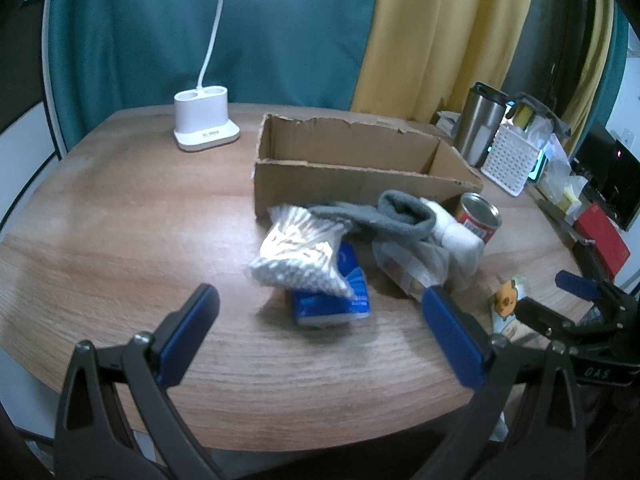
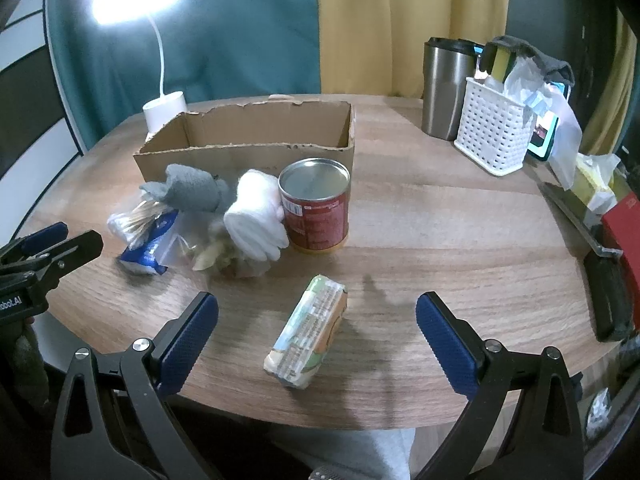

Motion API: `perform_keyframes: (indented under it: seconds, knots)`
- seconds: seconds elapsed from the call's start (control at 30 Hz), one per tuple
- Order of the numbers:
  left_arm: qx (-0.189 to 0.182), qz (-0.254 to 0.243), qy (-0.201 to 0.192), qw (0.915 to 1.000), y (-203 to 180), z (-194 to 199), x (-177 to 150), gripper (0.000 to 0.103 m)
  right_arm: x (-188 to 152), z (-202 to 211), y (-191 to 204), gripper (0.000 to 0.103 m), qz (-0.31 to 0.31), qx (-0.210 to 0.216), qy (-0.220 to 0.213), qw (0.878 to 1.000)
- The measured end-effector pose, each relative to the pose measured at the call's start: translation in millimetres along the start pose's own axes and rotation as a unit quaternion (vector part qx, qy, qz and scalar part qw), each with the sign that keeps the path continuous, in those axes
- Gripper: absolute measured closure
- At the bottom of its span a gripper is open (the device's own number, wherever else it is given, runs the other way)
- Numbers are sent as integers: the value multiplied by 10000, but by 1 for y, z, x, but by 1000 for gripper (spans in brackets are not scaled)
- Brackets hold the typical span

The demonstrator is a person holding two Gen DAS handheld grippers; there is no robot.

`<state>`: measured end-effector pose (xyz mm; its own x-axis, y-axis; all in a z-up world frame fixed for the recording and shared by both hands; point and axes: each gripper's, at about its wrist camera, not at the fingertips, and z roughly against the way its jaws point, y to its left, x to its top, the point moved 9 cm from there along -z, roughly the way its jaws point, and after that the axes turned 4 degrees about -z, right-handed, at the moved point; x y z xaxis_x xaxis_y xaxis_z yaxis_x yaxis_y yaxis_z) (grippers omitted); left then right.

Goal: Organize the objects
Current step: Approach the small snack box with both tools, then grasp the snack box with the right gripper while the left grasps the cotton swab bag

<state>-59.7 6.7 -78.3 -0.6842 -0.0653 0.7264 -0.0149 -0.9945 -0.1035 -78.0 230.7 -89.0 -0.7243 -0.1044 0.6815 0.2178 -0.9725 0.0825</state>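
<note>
Cardboard box [image 2: 244, 148] sits empty at the back of the table [image 2: 440, 240], the clutter heaped before it. Right gripper [image 2: 317, 332] hangs spread wide and empty, straddling the small packet [image 2: 308, 332]; the left gripper [image 1: 320, 332] gapes unladen too. Best to lower squarely, pinch the packet's long sides, then lift clear over the can [image 2: 316, 204].

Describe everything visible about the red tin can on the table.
The red tin can stands upright on the wooden table, just in front of the cardboard box near its right end. It looks like metal: a plain silver top with a raised rim, and a red printed label with a barcode; the text is unreadable. It appears unopened. The rolled white sock leans against its left side. Neither gripper touches it.
</note>
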Motion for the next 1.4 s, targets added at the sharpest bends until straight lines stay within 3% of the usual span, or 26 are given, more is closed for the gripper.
perform_keyframes:
  seconds: [0.13, 0.23, 0.4, 0.47, 0.6, 0.67, 0.73, 1.13, 1.33, 1.4]
  knots:
    - [22, -11, 69, 10000, 0, -4, -3, 1, -4, -5, 1, 2, -26, 48, 60, 10000]
    - [24, -11, 103, 9999, 0, -7, -4, 1, -9, -10, 1, 15, -18, 46, 163, 9999]
    - [33, -40, 171, 9998, -1, -13, -6, 1, -15, -19, 0, 17, -44, 91, 321, 9994]
    - [40, -46, 193, 9998, 0, -16, -6, 1, -17, -23, -1, 27, -56, 89, 385, 9992]
    - [69, -79, 213, 9997, 1, -22, -4, 1, -22, -31, -1, 38, -48, 143, 543, 9984]
    - [65, -71, 241, 9997, 2, -25, -3, 1, -22, -34, 0, 51, -36, 164, 586, 9981]
    - [76, -82, 255, 9996, 3, -28, -2, 1, -22, -36, 0, 55, -10, 183, 618, 9979]
    - [195, -189, 277, 9992, 18, -49, 16, 3, -7, -41, -2, 69, 34, 248, 582, 9980]
    - [173, -308, 355, 9987, 21, -66, 23, 4, 1, -43, -8, 69, -47, 210, 546, 9983]
    - [147, -368, 446, 9982, 20, -74, 23, 17, 5, -44, -10, 70, -48, 198, 535, 9984]
